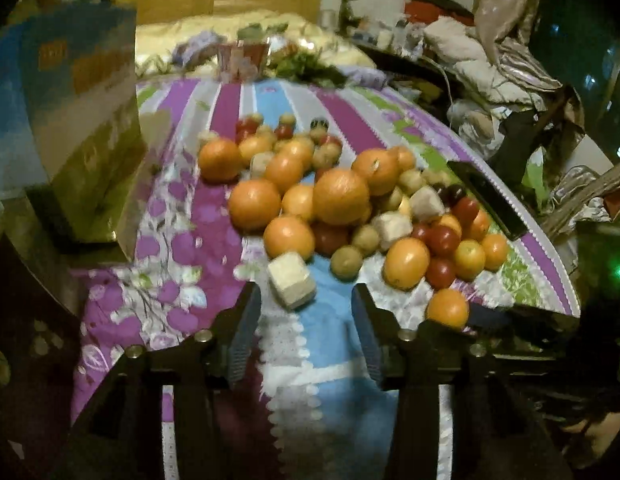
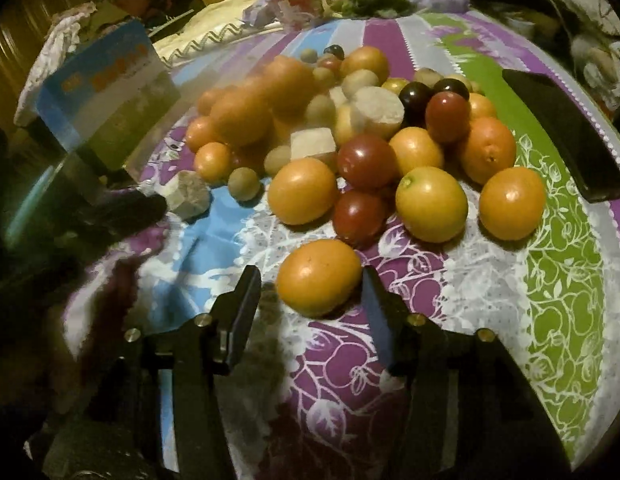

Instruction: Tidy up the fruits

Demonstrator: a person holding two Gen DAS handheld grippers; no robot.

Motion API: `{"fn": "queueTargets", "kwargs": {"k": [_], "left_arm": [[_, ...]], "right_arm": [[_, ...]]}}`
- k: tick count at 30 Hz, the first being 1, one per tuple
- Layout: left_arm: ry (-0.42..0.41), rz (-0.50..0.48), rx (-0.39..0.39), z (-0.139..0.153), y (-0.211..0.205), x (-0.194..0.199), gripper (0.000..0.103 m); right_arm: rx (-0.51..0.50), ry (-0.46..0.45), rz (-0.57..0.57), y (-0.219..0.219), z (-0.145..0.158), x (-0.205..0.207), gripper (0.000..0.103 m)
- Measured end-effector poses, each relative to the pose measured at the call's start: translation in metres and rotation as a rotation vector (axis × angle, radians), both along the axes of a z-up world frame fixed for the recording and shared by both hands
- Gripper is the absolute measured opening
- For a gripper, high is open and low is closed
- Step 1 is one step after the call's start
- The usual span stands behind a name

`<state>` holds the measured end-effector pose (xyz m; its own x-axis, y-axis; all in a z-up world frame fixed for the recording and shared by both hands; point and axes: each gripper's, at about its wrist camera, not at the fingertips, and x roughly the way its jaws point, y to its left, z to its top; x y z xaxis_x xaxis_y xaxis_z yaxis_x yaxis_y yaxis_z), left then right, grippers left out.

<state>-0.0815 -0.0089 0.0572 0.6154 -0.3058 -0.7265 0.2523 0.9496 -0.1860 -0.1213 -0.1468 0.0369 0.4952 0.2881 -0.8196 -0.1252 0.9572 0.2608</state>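
Observation:
A heap of fruit lies on a round table with a striped floral cloth: oranges, small red tomatoes, brownish-green round fruits, dark plums and pale cut chunks. My left gripper is open, empty, just short of a pale chunk at the heap's near edge. My right gripper is open with its jaws on either side of a lone orange, apart from it. The heap also shows in the right wrist view.
A blue and gold box stands at the table's left; it also shows in the right wrist view. A dark phone lies near the right rim, also seen from the right wrist. A bed and clutter lie beyond.

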Motion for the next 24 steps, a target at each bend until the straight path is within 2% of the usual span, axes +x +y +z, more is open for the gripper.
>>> {"fn": "queueTargets", "kwargs": {"k": [2,5,9,16,20,22,24], "left_arm": [[-0.041,-0.067,0.002,0.010,-0.014,-0.005,0.049],[0.002,-0.135,-0.036,0.005,-0.028,0.004,0.049],[0.058,-0.087,-0.043,-0.013,-0.035,0.027,0.048],[0.026,-0.070,0.047,-0.027,-0.050,0.039,0.048],[0.023,-0.086,0.076,-0.029,-0.052,0.038,0.032],[0.016,-0.108,0.076,-0.028,-0.052,0.031,0.032],[0.042,-0.089,0.096,-0.035,-0.042,0.029,0.032]], "right_arm": [[0.013,0.004,-0.006,-0.006,0.001,-0.002,0.041],[0.029,0.001,-0.003,-0.013,0.002,-0.007,0.041],[0.039,-0.004,0.022,-0.016,0.002,-0.014,0.042],[0.027,-0.015,0.040,-0.014,0.001,-0.015,0.042],[0.025,-0.014,0.040,-0.014,0.003,-0.016,0.042],[0.029,-0.016,0.044,-0.015,0.004,-0.018,0.042],[0.039,-0.013,0.045,-0.017,0.003,-0.019,0.042]]}}
